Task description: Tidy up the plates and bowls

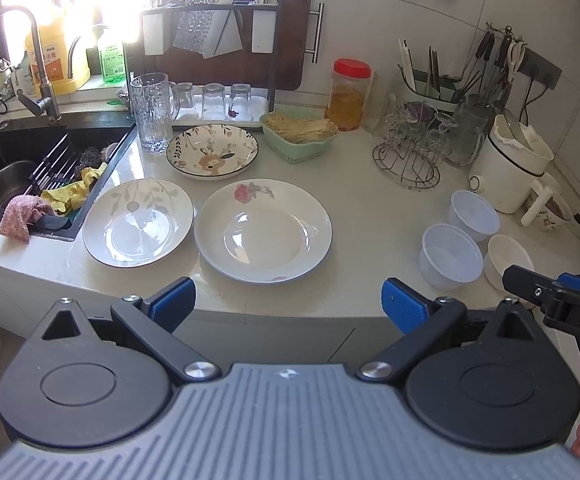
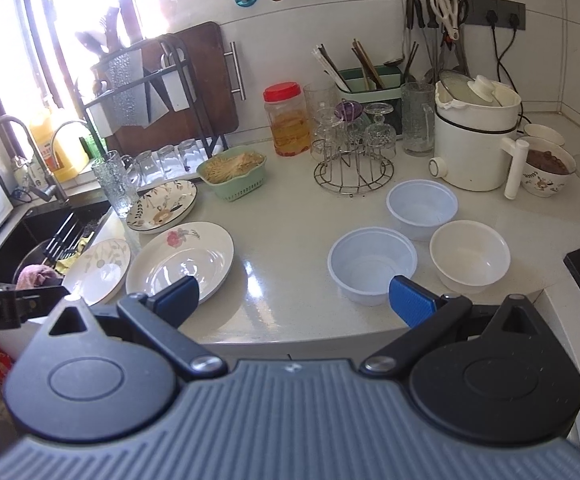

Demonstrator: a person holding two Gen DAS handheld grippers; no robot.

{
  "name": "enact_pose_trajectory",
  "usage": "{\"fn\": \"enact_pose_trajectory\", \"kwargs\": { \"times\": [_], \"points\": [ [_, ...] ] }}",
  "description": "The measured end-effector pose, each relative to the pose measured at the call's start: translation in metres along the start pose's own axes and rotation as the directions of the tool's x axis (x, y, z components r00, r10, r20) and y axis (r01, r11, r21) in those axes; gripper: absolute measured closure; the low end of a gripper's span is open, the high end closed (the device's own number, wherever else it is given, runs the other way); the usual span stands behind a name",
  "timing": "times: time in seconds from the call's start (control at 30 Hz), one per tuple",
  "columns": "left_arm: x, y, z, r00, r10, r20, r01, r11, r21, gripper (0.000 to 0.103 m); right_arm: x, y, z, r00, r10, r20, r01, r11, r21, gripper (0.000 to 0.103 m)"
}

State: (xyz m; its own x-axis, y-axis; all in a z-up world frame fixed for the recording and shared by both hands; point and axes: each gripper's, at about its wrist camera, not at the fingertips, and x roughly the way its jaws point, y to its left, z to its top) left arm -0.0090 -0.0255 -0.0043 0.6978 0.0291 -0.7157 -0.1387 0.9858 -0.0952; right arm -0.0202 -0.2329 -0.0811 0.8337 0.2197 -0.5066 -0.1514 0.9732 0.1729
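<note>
- Nothing looks sorted yet: three plates lie singly on the counter (image 1: 369, 216) near the sink-side edge, the rose plate (image 1: 262, 230) and leaf plate (image 1: 138, 222) by the front edge, the flowered plate (image 1: 212, 152) behind them
- Three bowls sit apart toward the front right: two clear bowls (image 2: 371, 265) (image 2: 422, 209) and a white bowl (image 2: 469, 255)
- Left gripper (image 1: 289, 306) and right gripper (image 2: 293, 298) hang before the front edge, jaws wide, holding nothing
- Stacking is all left to do, I judge
- A glass pitcher (image 1: 153, 112), green basket (image 1: 298, 136) and wire glass rack (image 2: 353, 168) crowd the back
</note>
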Motion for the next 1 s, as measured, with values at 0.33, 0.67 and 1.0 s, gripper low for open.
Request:
{"fn": "enact_pose_trajectory", "kwargs": {
  "times": [0.33, 0.67, 1.0],
  "points": [
    [0.013, 0.007, 0.008, 1.000, 0.012, -0.016, -0.012, 1.000, -0.008, 0.002, 0.011, 0.001, 0.003, 1.000, -0.005, -0.022, 0.005, 1.000, -0.008, 0.000],
    [0.015, 0.021, 0.017, 0.999, 0.010, -0.031, -0.010, 1.000, -0.017, 0.002, 0.017, 0.019, 0.009, 0.998, 0.040, -0.038, -0.041, 0.999, -0.025, 0.000],
    [0.032, 0.077, 0.037, 0.999, 0.006, -0.049, -0.007, 1.000, -0.019, 0.002, 0.046, 0.074, 0.019, 0.999, 0.031, -0.025, -0.033, 0.995, -0.093, 0.000]
  ]
}}
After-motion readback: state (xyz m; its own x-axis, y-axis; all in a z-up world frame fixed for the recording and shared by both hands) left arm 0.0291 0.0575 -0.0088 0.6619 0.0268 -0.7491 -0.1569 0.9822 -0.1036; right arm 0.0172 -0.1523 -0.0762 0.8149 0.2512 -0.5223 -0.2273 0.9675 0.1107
